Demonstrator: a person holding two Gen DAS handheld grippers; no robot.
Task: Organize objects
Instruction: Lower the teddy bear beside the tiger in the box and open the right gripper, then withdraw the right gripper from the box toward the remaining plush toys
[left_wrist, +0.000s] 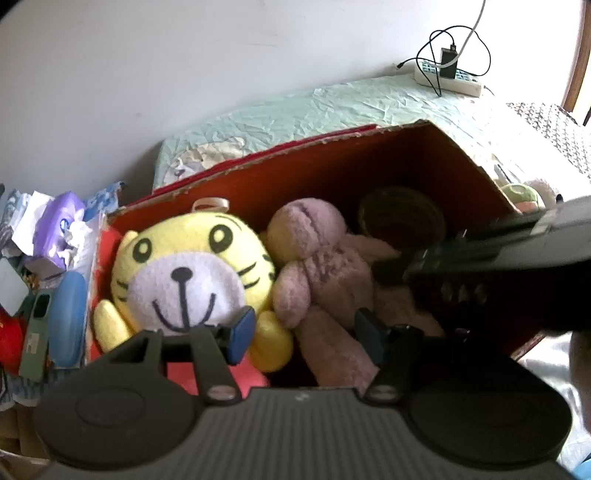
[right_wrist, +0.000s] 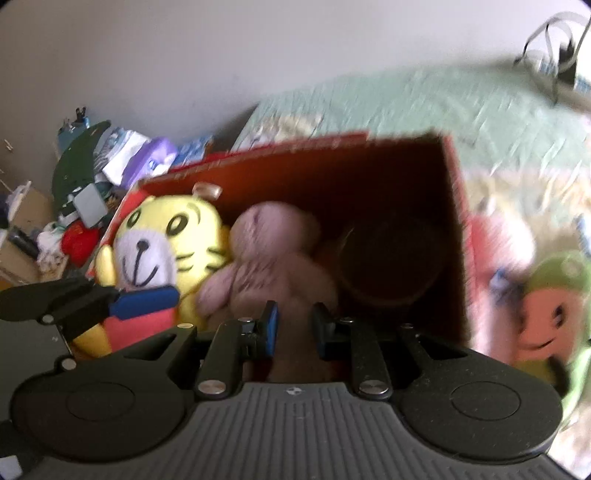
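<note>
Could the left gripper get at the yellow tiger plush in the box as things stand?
Probably yes: the left gripper hovers open just above the yellow tiger plush, which lies uncovered in the red box; only the pink plush presses alongside.

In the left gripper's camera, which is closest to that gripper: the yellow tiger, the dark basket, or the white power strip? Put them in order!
From the left gripper:
1. Yellow tiger, right at the left finger.
2. Dark basket, deeper in the box, right side.
3. White power strip, far back by the wall.
</note>
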